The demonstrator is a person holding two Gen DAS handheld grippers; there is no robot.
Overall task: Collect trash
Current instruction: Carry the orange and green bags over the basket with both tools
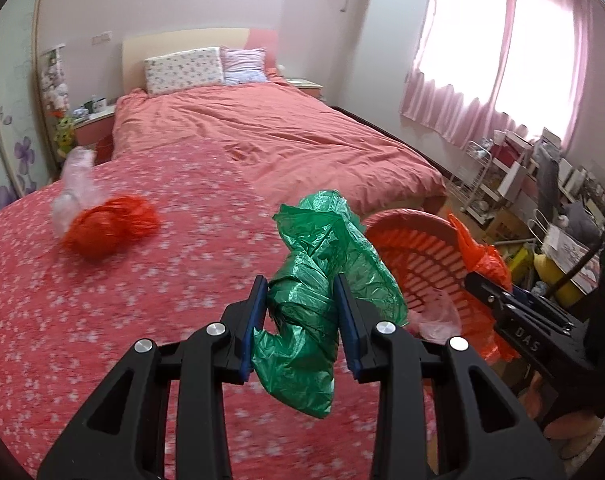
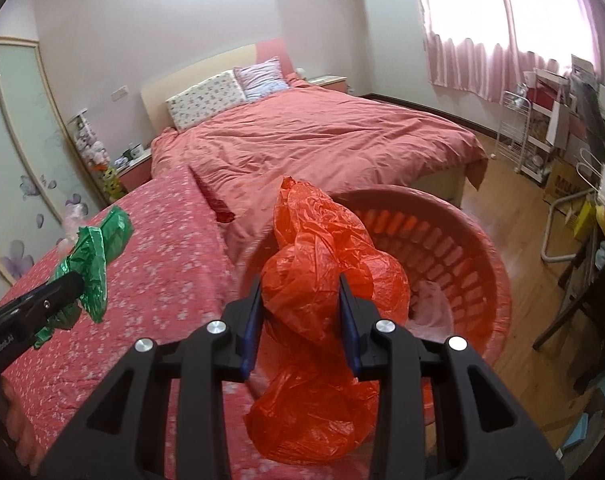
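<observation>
My left gripper (image 1: 302, 300) is shut on a crumpled green plastic bag (image 1: 322, 264), held above the floral pink cloth beside the basket. My right gripper (image 2: 300, 300) is shut on a crumpled orange plastic bag (image 2: 322, 280), held over the near rim of the round pink slatted basket (image 2: 474, 240). A pale pink bag (image 2: 434, 304) lies inside the basket. In the left wrist view, another orange bag (image 1: 110, 226) and a clear pinkish bag (image 1: 76, 184) lie on the cloth at the left. The green bag also shows in the right wrist view (image 2: 98, 248).
The floral pink cloth (image 1: 142, 320) covers a raised surface in front of a bed with a salmon duvet (image 1: 282, 132). A cluttered desk and white wire rack (image 2: 522, 136) stand at the right by the curtained window. Wood floor (image 2: 522, 216) lies right of the basket.
</observation>
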